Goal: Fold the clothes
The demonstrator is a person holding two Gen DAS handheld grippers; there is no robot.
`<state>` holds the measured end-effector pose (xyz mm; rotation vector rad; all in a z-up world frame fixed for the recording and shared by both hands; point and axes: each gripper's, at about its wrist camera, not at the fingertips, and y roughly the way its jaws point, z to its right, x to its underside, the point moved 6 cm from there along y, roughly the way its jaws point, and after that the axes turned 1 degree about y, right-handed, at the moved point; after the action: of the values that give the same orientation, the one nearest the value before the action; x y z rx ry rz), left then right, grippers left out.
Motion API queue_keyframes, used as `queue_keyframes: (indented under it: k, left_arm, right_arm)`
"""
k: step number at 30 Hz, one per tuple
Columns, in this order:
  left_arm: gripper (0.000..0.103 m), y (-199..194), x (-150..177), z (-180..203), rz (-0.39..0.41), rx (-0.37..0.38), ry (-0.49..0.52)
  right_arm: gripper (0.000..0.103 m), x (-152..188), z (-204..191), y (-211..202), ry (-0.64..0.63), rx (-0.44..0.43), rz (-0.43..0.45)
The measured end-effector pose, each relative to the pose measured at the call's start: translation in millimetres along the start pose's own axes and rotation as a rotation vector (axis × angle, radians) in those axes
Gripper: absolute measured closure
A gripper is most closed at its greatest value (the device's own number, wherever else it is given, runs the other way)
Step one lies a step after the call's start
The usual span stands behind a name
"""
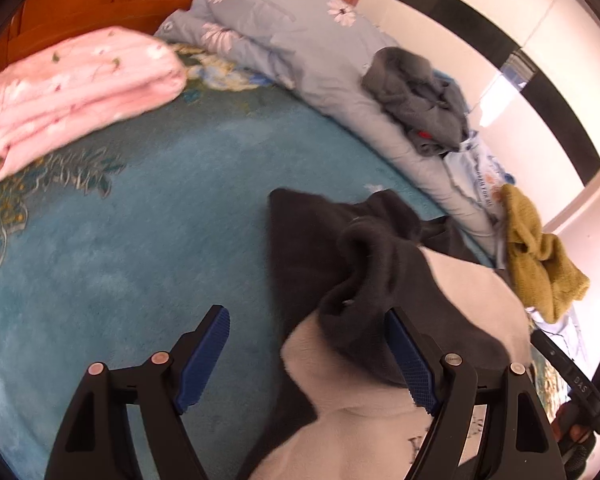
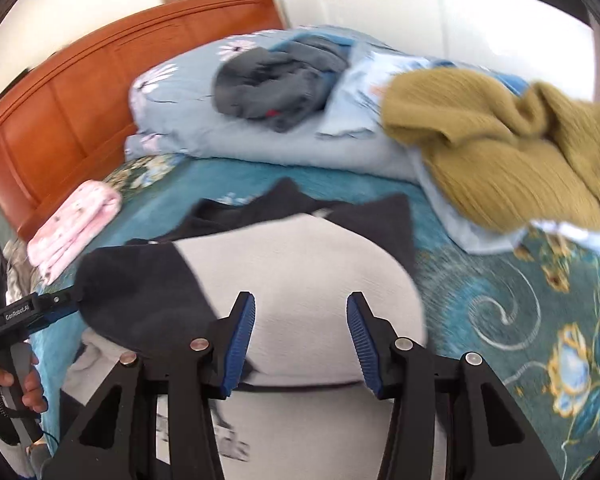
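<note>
A white sweatshirt (image 1: 468, 292) with dark sleeves lies on the teal bed cover (image 1: 140, 240). Its dark sleeve (image 1: 364, 272) is bunched up against the right finger of my left gripper (image 1: 306, 314), whose jaws stand wide open without pinching it. In the right wrist view the white body (image 2: 300, 256) is spread flat and the dark sleeve (image 2: 140, 284) lies at its left, by the tip of my left gripper (image 2: 60, 302). My right gripper (image 2: 300, 298) hovers over the white body, partly open with nothing between its pads.
A folded pink blanket (image 1: 80, 80) sits by the wooden headboard (image 2: 100, 88). A light blue floral duvet (image 2: 220, 136) runs along the far side, carrying a crumpled grey garment (image 2: 276, 80) and a mustard sweater (image 2: 500, 140).
</note>
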<state>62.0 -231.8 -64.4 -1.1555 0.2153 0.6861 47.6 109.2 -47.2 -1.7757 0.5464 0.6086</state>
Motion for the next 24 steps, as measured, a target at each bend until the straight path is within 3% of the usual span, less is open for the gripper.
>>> queue_keyframes:
  k: [6,12,19,24]
  left_arm:
    - [0.019,14.7,11.8,-18.6,-0.066,0.025,-0.057]
    - [0.02,-18.6,29.1,-13.9,-0.082,0.159,-0.003]
    - [0.02,-36.8,74.1,-37.8,-0.168,0.229,-0.021]
    - [0.02,-52.2,98.0,-39.4,-0.221,0.357,-0.049]
  right_arm:
    - [0.054,5.3,24.2,6.6,0.079,-0.006,-0.018]
    - [0.054,11.3,23.6,-15.9,0.085,-0.068,-0.024]
    - [0.054,64.8,84.3,-47.4,0.246,-0.042,-0.079]
    - [0.054,112.0,109.0,-67.1,0.383,-0.1,-0.114]
